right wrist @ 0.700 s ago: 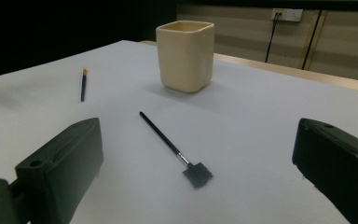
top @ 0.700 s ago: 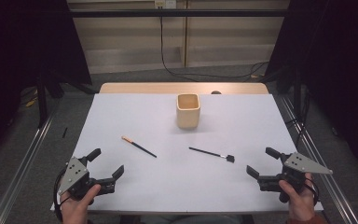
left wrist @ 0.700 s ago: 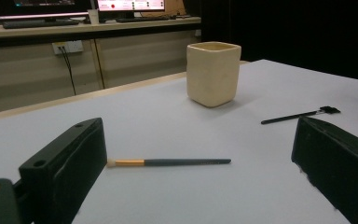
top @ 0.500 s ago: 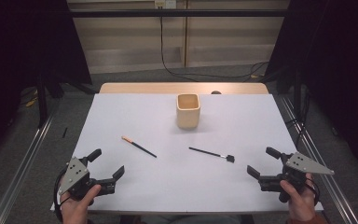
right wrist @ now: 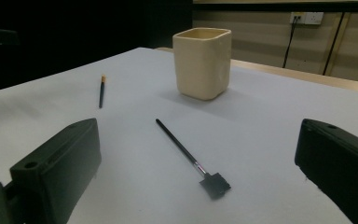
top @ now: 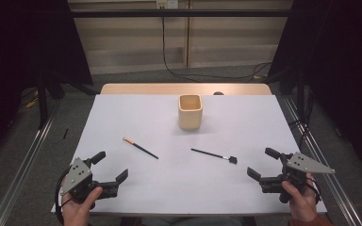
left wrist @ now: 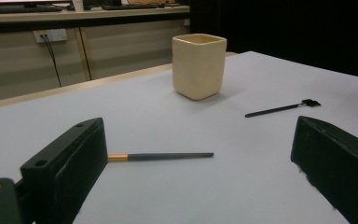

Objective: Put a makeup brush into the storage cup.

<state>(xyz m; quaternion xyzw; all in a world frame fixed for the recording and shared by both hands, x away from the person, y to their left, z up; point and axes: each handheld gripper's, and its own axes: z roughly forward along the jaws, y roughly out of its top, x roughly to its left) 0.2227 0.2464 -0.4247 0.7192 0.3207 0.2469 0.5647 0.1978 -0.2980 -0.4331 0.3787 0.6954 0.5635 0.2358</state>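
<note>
- We are looking down on a white table with a wooden strip showing along its far edge
- We are holding the left tongs near the table's near left corner; their jaws are standing spread wide, with nothing between them
- We are holding the right tongs near the near right corner; their jaws are also standing spread wide and gripping nothing
- A cream square cup is standing upright toward the far middle of the table, its open mouth facing up
- A dark stick with an orange tip is lying flat left of centre, between the cup and the left tongs and well apart from both; the orange end is pointing to the far left
- In the left gripper view this stick is lying crosswise just beyond the jaws, its orange end beside the left-hand jaw, touching neither
- A thin black brush with a flat square head is lying flat right of centre, its head pointing toward the right tongs
- In the right gripper view the brush is lying ahead between the two jaws, head nearest to us, touching neither, and the cup is standing behind it
- Both sticks are resting on the table outside the cup
</note>
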